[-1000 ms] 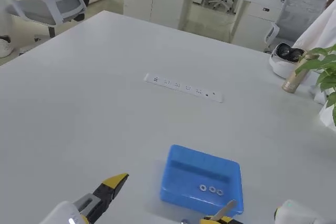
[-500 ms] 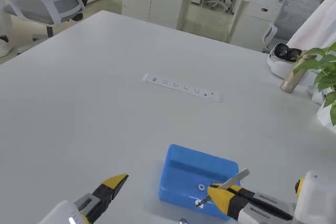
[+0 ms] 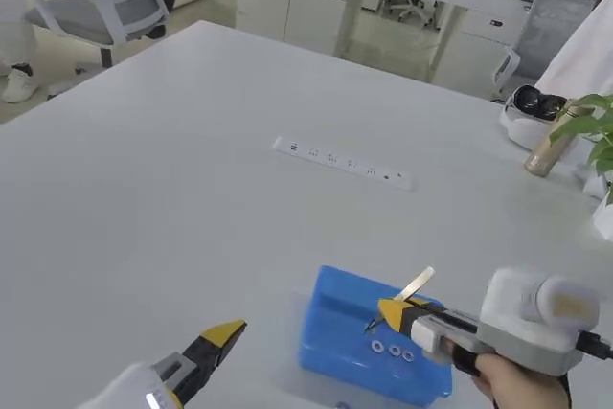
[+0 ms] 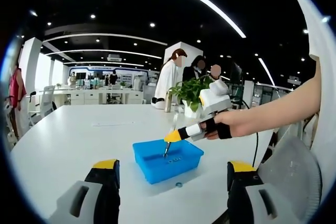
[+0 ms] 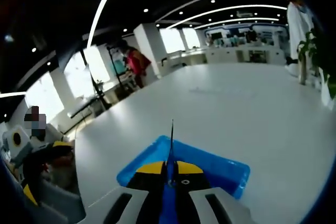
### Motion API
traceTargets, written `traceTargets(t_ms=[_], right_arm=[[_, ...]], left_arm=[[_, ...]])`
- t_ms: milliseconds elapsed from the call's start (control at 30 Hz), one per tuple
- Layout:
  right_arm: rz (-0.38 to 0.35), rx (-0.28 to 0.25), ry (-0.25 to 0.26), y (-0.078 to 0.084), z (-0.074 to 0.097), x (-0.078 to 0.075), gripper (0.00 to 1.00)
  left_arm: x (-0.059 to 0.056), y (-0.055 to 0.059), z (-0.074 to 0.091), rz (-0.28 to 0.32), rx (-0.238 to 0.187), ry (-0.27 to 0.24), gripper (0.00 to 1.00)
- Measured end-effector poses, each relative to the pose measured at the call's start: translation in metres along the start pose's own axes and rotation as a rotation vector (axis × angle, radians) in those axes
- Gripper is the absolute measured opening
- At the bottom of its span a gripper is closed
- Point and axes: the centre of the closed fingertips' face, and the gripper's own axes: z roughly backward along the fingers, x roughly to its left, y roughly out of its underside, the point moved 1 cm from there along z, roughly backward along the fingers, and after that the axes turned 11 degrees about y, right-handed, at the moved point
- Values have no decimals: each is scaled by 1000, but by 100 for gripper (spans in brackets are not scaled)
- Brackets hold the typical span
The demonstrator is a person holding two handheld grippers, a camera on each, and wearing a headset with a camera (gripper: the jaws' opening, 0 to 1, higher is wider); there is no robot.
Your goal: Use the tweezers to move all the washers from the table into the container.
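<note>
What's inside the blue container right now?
Three washers lie in a row in the blue container; the tweezers tip dips in. The right gripper covers its right side.

no text, label, brand or number can be read on anything here.

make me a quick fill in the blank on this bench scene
The container is ____ in colour. ____ washers lie inside it. The right gripper clamps the ____. The left gripper has its jaws ____.
Missing words: blue; three; tweezers; open.
</note>
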Motion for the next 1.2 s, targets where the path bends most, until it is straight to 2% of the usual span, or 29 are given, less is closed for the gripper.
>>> traceTargets(t_ms=[167, 433, 467, 500, 667, 800, 833, 1000, 1200], right_arm=[[28, 36, -2, 9, -7, 2, 3], [70, 71, -3, 20, -16, 0, 3], [84, 52, -7, 17, -16, 0, 3], [87, 62, -10, 18, -16, 0, 3], [167, 65, -29, 21, -12, 13, 3], [252, 53, -45, 21, -7, 23, 4], [264, 53, -45, 20, -9, 18, 4], [260, 18, -54, 15, -1, 23, 4], [270, -49, -66, 6, 9, 26, 4]], left_arm=[[-1, -1, 0, 6, -7, 7, 85], [-1, 1, -1, -1, 9, 9, 84], [-1, 1, -1, 1, 8, 10, 84], [-1, 2, -1, 1, 9, 9, 84], [-2, 3, -1, -2, 18, 14, 83], [-2, 4, -1, -1, 21, 16, 83], [-2, 4, -1, -1, 22, 16, 83], [-2, 5, -1, -3, 29, 16, 83], [-3, 6, -2, 0, 32, 20, 82]])
